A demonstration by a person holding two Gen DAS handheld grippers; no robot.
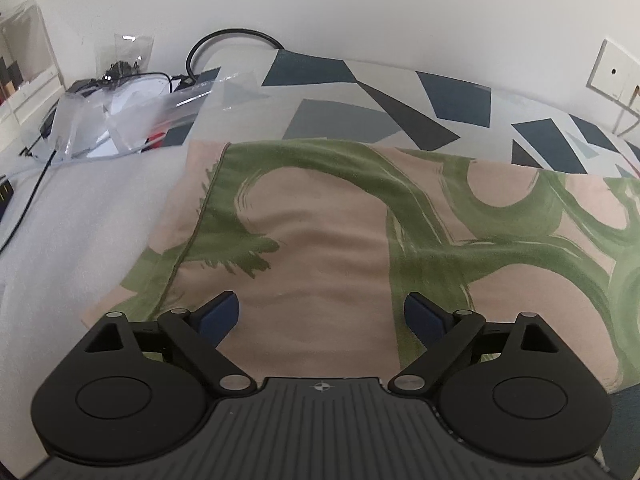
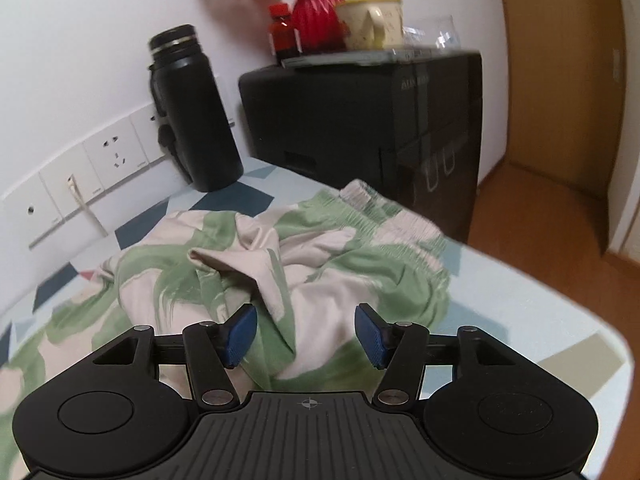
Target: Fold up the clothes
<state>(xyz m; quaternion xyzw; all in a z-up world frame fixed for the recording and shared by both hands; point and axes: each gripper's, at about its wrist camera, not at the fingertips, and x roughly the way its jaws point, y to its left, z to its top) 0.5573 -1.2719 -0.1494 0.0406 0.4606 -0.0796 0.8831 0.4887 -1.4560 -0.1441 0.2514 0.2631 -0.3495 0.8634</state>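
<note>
A beige garment with green brush strokes [image 1: 340,232] lies flat on the patterned table in the left wrist view. My left gripper [image 1: 322,318] is open just above its near part, holding nothing. In the right wrist view the same garment [image 2: 280,264] is crumpled, with its elastic waistband [image 2: 400,216] at the far right near the table edge. My right gripper [image 2: 306,334] is open over the crumpled folds, empty.
Clear plastic bags [image 1: 120,112] and black cables [image 1: 224,40] lie at the left. A black bottle [image 2: 192,108] stands by the wall sockets [image 2: 116,156]. A black box [image 2: 360,132] carries a red vase [image 2: 316,8] and mug [image 2: 372,20]. The table edge [image 2: 560,300] drops to the floor.
</note>
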